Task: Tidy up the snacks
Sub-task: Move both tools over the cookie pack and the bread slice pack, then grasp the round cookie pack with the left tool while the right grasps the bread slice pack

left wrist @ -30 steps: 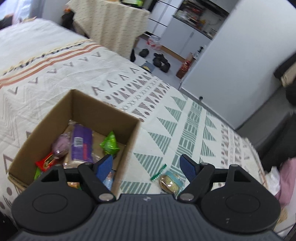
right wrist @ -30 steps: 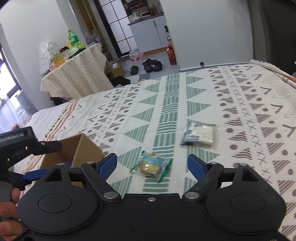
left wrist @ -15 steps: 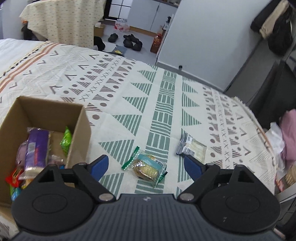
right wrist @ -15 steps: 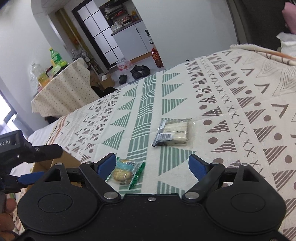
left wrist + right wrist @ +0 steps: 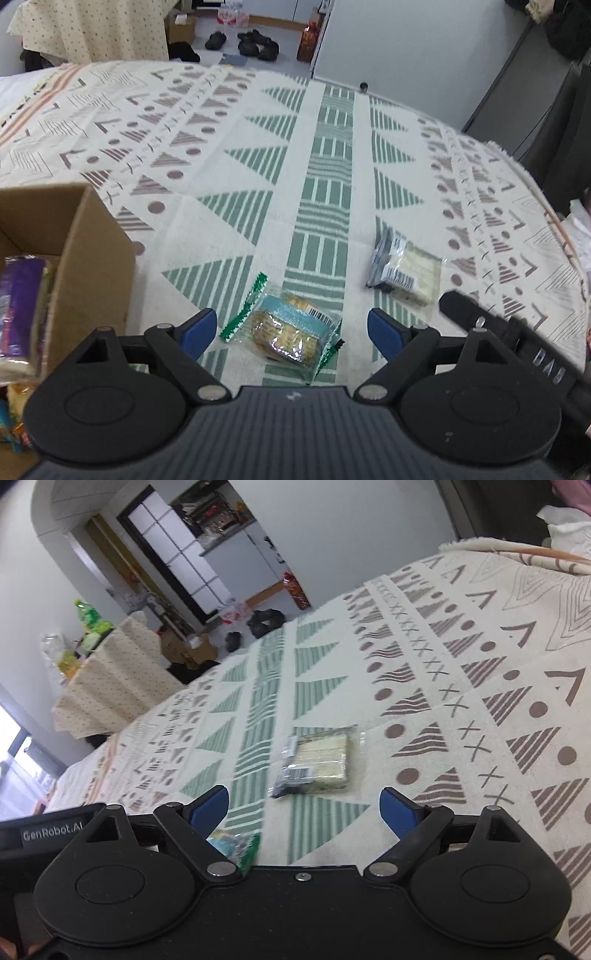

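Note:
A clear cookie packet (image 5: pixel 291 332) with green ends lies on the patterned bedspread (image 5: pixel 325 184), framed between the blue fingertips (image 5: pixel 199 326) of my left gripper (image 5: pixel 291 328), which hangs open just above it without touching. A clear wafer packet (image 5: pixel 317 760) with a dark label lies further right, ahead of my right gripper (image 5: pixel 304 806). Its jaws are opening, with nothing between them. The same wafer packet (image 5: pixel 406 269) shows in the left wrist view. The cookie packet (image 5: pixel 232 845) peeks out under the right gripper's left finger.
An open cardboard box (image 5: pixel 92 258) stands at the left, holding a purple snack pack (image 5: pixel 18 306) and other snacks. The right gripper's black body (image 5: pixel 517 343) reaches in from the right. Beyond the bed are a cloth-covered table (image 5: pixel 118 686), shoes (image 5: pixel 255 42) and a white wall (image 5: pixel 406 48).
My left gripper swung right, away from the box, and sank over the cookie packet, its jaws wider. My right gripper dropped closer to the wafer packet, now centred ahead of it.

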Demonstrator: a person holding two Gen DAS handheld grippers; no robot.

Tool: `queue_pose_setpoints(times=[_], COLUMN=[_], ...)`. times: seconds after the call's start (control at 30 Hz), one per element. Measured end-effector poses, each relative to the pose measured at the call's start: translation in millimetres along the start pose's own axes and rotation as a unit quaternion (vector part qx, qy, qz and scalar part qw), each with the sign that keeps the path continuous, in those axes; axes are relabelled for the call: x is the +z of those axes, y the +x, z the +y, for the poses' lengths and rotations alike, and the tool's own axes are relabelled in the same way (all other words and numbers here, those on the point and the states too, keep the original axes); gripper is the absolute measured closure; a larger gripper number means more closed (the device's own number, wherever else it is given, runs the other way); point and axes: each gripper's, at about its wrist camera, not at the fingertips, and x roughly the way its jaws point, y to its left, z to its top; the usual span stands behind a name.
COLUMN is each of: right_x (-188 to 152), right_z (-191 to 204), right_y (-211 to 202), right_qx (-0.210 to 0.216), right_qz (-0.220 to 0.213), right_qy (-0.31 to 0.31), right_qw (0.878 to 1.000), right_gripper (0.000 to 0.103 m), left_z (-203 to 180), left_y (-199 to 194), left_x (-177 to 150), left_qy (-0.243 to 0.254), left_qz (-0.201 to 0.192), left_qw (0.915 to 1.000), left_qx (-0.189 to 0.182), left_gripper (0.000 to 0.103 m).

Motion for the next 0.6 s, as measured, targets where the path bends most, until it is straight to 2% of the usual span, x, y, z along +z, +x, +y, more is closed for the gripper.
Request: queue_pose_setpoints(times=[0.3,0.43,0.6], right_x=[8.8,10.2,9.5], right_z=[-9.7,-4.7,-1.1], right_y=[29.5,43.1,58.7], right_qx=[-0.006,-0.013,-0.015], right_qz=[0.013,0.015,0.021], right_qy=[0.011,-0.009,-0.02], right_qw=[1.0,1.0,0.999], right_gripper=[0.013,0.012,0.011], left_z=[-3.9,-6.5,-3.7], left_y=[38.5,45.5,47.6], left_x=[-8.6,-10.5,-10.9], left_qy=[0.011,0.026,0.017], left_qz=[0.025,0.018,0.015], left_qw=[0.9994,0.9992,0.9994], left_qx=[0.019,0.026,0.026], left_gripper=[0.015,0.015,0.016])
